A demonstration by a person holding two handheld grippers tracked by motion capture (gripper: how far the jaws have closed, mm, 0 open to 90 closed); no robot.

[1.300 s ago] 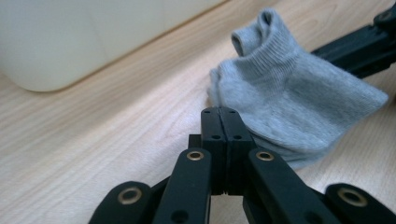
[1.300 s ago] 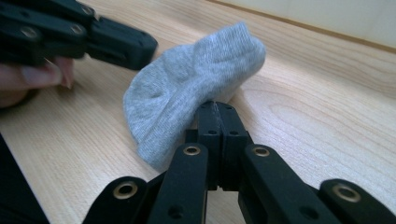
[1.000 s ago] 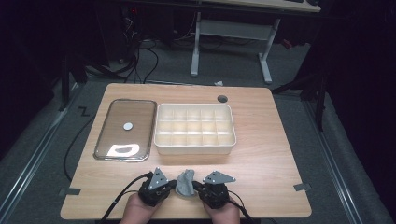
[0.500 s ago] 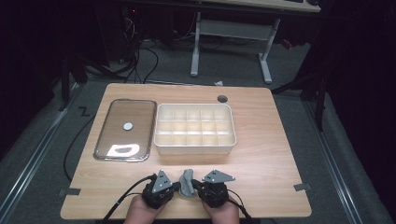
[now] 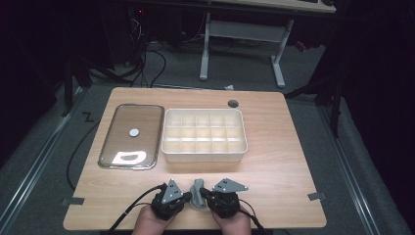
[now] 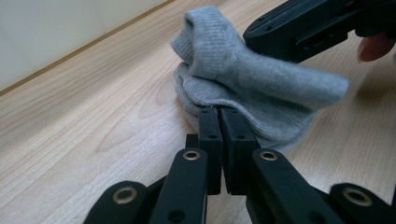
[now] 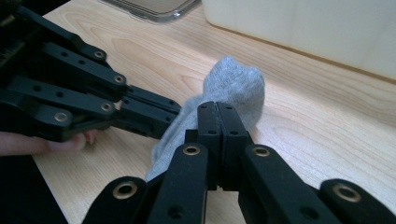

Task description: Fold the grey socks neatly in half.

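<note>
Grey sock (image 5: 197, 192) is lying bunched at the table's (image 5: 274, 161) near edge, midway along it. Left gripper (image 5: 187, 197) and right gripper (image 5: 204, 194) are meeting at it from either side, both jaws closed and pinching its fabric. Tray (image 5: 203, 154) and lid (image 5: 131, 135) are sitting well apart from it toward the far edge.

Looking like a lab setup: lone wooden table (image 5: 274, 147) sitting on grey carpet, cables (image 5: 147, 58) trailing at the far left.

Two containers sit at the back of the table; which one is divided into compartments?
The cream plastic organizer box, right of the two, has a grid of compartments inside. The flat clear lid-like tray to its left has none, just a small white disc at its centre.
</note>
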